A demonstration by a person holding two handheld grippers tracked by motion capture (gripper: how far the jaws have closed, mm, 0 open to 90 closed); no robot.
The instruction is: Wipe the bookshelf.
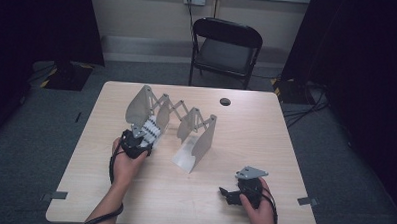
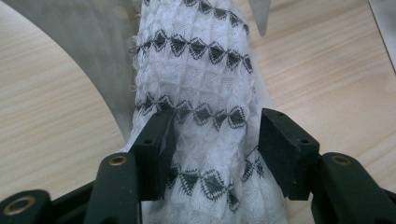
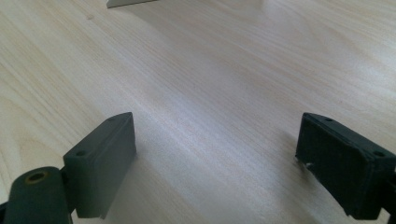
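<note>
A grey scissor-fold rack (image 1: 200,134) stands open on the pale wooden table (image 1: 183,201). A white towel with rows of black diamonds (image 1: 151,130) hangs from the rack's left end panel. My left gripper (image 1: 138,140) is at the towel's lower end. In the left gripper view the towel (image 2: 196,79) hangs between the jaws of the gripper (image 2: 215,126): the left pad (image 2: 156,144) touches the cloth and the right pad (image 2: 278,144) stands just clear of it. My right gripper (image 1: 225,194) hovers low over bare table near the front right, open (image 3: 215,135) with nothing between its jaws.
A black folding chair (image 1: 226,48) stands beyond the table's far edge. A dark round cable hole (image 1: 225,101) sits in the tabletop at the back right. Grey tape strips (image 1: 308,201) mark the floor by the table's front corners. Cables lie on the floor at the right.
</note>
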